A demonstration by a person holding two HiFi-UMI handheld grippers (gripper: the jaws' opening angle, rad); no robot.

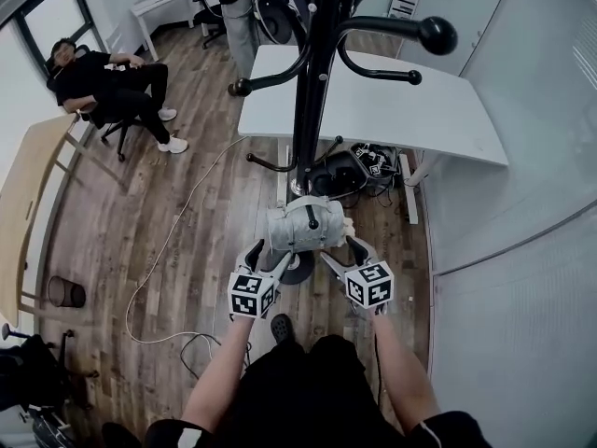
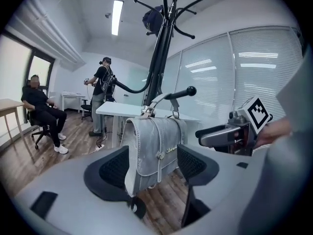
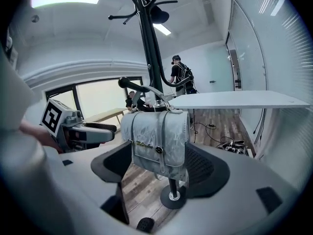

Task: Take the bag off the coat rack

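A grey leather bag (image 1: 300, 226) hangs by its handle from a low hook of the black coat rack (image 1: 311, 91). My left gripper (image 1: 265, 258) stands open at the bag's lower left corner. At the lower right corner my right gripper (image 1: 347, 255) is open too. In the left gripper view the bag (image 2: 151, 151) hangs between the wide jaws of the left gripper (image 2: 154, 168), and the pads do not press on it. The right gripper view shows the bag (image 3: 156, 141) framed the same way by the right gripper (image 3: 159, 163). The rack's round base (image 1: 298, 267) sits just below the bag.
A white table (image 1: 373, 101) stands right behind the rack, with cables and a power strip (image 1: 368, 166) under it. A glass partition (image 1: 522, 157) runs along the right. One person sits on a chair (image 1: 112, 87) at the far left, and another stands (image 1: 238, 17) beyond the table.
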